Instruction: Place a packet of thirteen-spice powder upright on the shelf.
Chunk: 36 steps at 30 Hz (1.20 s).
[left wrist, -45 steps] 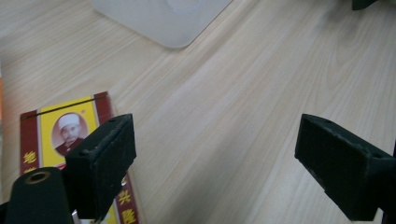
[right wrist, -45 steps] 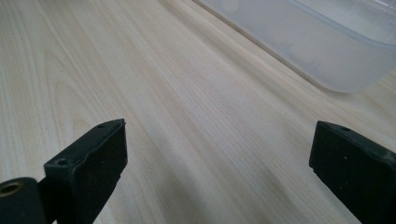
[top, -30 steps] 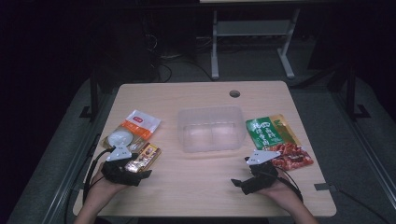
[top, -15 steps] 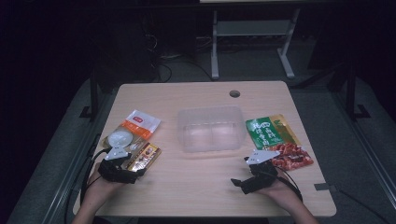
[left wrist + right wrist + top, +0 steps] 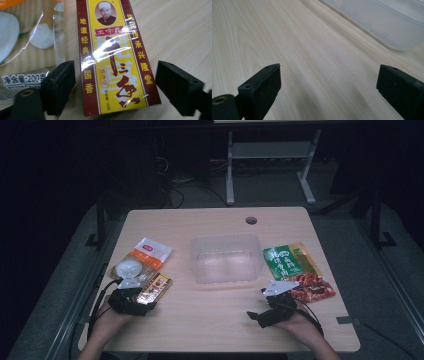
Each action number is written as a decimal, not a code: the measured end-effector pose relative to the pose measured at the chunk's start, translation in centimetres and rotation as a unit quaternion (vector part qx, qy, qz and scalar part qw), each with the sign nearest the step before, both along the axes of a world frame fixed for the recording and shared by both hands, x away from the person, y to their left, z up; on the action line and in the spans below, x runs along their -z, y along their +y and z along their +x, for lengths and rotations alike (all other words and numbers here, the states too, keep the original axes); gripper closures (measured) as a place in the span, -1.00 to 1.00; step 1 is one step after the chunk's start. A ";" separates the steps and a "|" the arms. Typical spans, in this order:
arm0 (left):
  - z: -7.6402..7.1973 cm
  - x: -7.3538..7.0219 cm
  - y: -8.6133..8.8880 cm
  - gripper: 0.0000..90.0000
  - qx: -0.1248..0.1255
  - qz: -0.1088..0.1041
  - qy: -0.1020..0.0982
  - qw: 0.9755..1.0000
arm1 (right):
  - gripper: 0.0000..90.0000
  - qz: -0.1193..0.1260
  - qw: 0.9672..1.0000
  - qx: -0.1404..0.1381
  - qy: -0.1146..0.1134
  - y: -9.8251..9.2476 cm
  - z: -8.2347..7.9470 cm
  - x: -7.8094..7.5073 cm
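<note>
A red and yellow spice box (image 5: 112, 62) lies flat on the wooden table (image 5: 210, 320), at the front left (image 5: 157, 287). My left gripper (image 5: 146, 304) is low over the box's near end. Its jaws (image 5: 117, 75) stand on either side of the box with a gap at each pad. They have just been closing a little, and the gripper is still open. My right gripper (image 5: 254, 316) rests at the front right, pointing left. It is open over bare wood (image 5: 329, 77) with nothing between its fingers.
A clear plastic tub (image 5: 225, 239) sits mid-table, its corner (image 5: 387, 22) ahead of the right gripper. A clear bag of white rounds (image 5: 129, 268) and an orange-white packet (image 5: 150, 251) lie beside the box. A green packet (image 5: 287, 262) and a red packet (image 5: 312, 287) lie at the right.
My left gripper has sunk a little and shifted slightly left at the spice box. The right hand and the packets have stayed where they were.
</note>
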<state>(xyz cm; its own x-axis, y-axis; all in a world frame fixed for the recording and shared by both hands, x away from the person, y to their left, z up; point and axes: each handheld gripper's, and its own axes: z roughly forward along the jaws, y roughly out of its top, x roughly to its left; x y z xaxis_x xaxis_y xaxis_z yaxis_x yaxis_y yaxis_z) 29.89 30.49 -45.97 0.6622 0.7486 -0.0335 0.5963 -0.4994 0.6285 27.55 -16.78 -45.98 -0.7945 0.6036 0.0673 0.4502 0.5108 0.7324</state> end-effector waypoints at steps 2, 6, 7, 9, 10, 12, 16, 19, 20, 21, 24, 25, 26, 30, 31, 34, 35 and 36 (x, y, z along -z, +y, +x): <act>0.0 0.1 -0.1 -0.54 0.005 0.012 0.000 1.000 | -0.88 0.001 1.000 0.000 0.000 0.0 0.0 0.0; 0.0 0.0 -0.2 -0.47 0.001 0.019 0.000 1.000 | -0.88 0.002 1.000 0.001 -0.001 0.0 0.0 0.0; -0.1 0.0 -0.2 -0.46 0.004 0.021 -0.002 1.000 | -0.88 0.002 1.000 0.001 -0.001 0.0 0.0 0.0; -0.1 -0.1 -0.3 -0.40 0.003 0.023 0.000 1.000 | -0.88 0.001 1.000 -0.001 -0.002 0.0 0.0 0.0; -0.2 -0.1 -0.3 -0.36 0.003 0.022 0.001 1.000 | -0.88 0.001 1.000 -0.001 -0.001 0.0 0.0 0.0; -0.2 -0.2 -0.3 -0.33 0.002 0.023 0.003 1.000 | -0.88 0.001 1.000 -0.001 -0.001 0.0 0.0 0.0; -0.1 -0.3 -0.4 -0.31 0.001 0.027 0.007 1.000 | -0.88 0.002 1.000 -0.001 -0.001 0.0 0.0 0.0; -0.1 -0.5 -0.5 -0.30 0.005 0.033 0.010 0.999 | -0.88 0.004 1.000 0.001 0.000 -0.1 0.0 -0.1; -0.1 -0.6 -0.5 -0.30 0.006 0.031 0.008 0.999 | -0.88 0.004 1.000 0.001 -0.001 -0.1 0.0 -0.1; -0.2 -0.7 -0.6 -0.30 0.006 0.029 0.006 1.000 | -0.88 0.005 1.000 0.000 -0.001 -0.1 0.0 -0.1; -0.5 -1.3 -0.7 -0.29 0.010 0.021 -0.001 1.000 | -0.88 0.004 1.000 0.000 -0.002 -0.2 0.0 -0.2; -0.5 -1.3 -0.7 -0.29 0.010 0.021 -0.001 1.000 | -0.88 0.004 1.000 0.000 -0.002 -0.2 0.0 -0.2; -0.6 -1.7 -0.7 -0.29 0.021 0.015 -0.011 1.000 | -0.88 0.006 1.000 -0.001 0.003 -0.2 0.0 -0.4; -0.9 -2.3 -0.8 -0.29 0.032 -0.009 -0.013 0.999 | -0.88 0.005 1.000 -0.011 0.011 -0.3 0.0 -0.8; -0.9 -2.5 -0.8 -0.29 0.039 -0.015 -0.016 0.999 | -0.88 0.007 1.000 -0.016 0.015 -0.4 0.0 -0.9; -1.2 -2.8 -1.2 -0.29 0.055 -0.032 -0.021 0.998 | -0.88 0.016 0.999 -0.023 0.020 -0.5 -0.1 -1.3; -1.3 -2.9 -1.3 -0.29 0.061 -0.037 -0.021 0.997 | -0.88 0.017 0.999 -0.027 0.017 -0.5 -0.1 -1.4; -1.3 -3.0 -1.4 -0.29 0.070 -0.043 -0.023 0.996 | -0.88 0.018 0.999 -0.030 0.016 -0.5 -0.1 -1.4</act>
